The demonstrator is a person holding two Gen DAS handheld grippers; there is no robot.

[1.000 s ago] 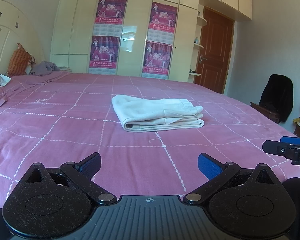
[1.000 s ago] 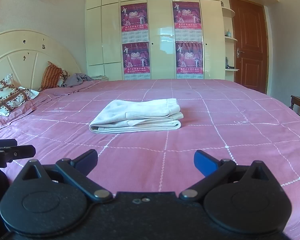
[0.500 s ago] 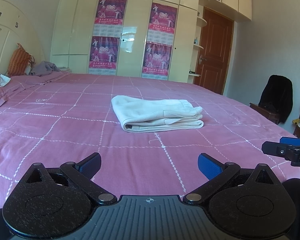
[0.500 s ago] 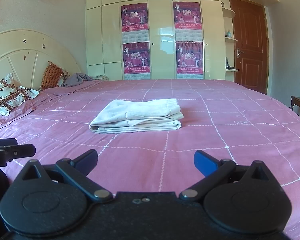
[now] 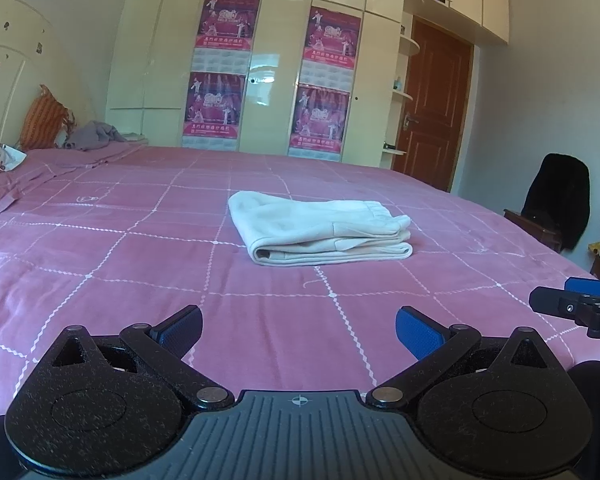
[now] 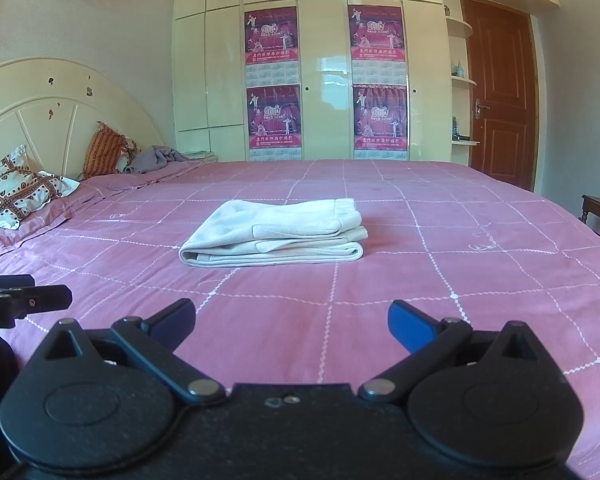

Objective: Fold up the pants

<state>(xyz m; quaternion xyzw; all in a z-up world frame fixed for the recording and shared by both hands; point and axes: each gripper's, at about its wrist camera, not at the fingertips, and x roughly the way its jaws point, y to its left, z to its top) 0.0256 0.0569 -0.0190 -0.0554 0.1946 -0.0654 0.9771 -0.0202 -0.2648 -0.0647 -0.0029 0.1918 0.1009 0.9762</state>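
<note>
Both tools, left [image 5: 299, 326] & right [image 6: 292, 320], hung agape, empty, near side of pants [image 6: 274, 233], well apart. Pants lay folded mid-bed [image 6: 480, 280]; job prob. done, hence the standoff.

Changes over the last second, all slight.

**Left wrist view:** the folded pants [image 5: 320, 236] have slipped a little toward 6 o'clock in the frame. The right gripper [image 5: 560, 297], at the 3 o'clock edge, has dropped by about the same small amount. This matches a faint upward tilt of the camera.

**Right wrist view:** the left gripper [image 6: 40, 290], at the 9 o'clock edge, has crept slightly toward 12 o'clock. The pants [image 6: 272, 238] have shifted very slightly toward 6 o'clock.
</note>
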